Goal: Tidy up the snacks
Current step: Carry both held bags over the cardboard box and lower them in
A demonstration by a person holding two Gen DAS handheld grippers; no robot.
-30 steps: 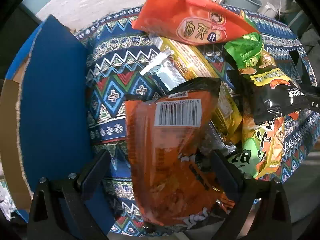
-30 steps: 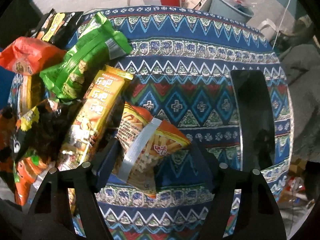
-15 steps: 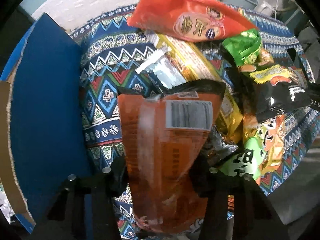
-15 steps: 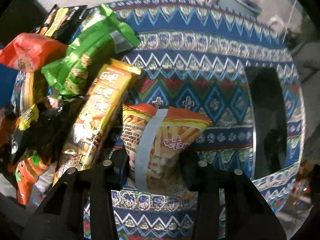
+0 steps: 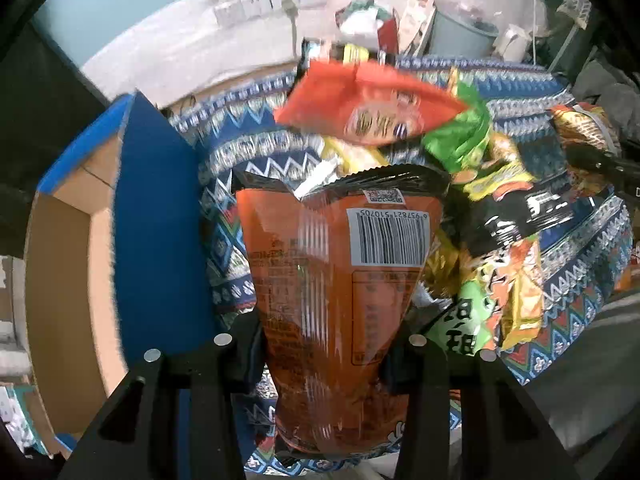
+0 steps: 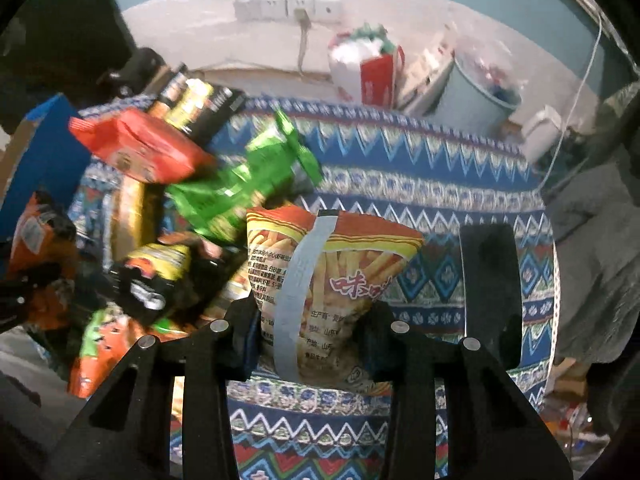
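My left gripper [image 5: 324,354] is shut on an orange snack bag with a barcode [image 5: 340,280] and holds it upright above the patterned tablecloth [image 5: 232,152]. My right gripper [image 6: 310,340] is shut on a bag of fries snacks [image 6: 336,276] with a grey seam strip, lifted off the cloth. A pile of other snacks lies between them: a red bag [image 5: 368,104], a green bag [image 6: 240,188], a black and yellow bag [image 5: 516,208].
A blue cardboard box [image 5: 152,216] with an open brown inside stands left of the pile. A black tray [image 6: 490,292] lies on the cloth [image 6: 420,184] at the right. A grey bin [image 6: 476,96] and a red and white bag [image 6: 368,68] stand behind the table by the wall.
Both grippers closed on their bags, then lifted and tilted up. The view now reaches the wall and sockets.
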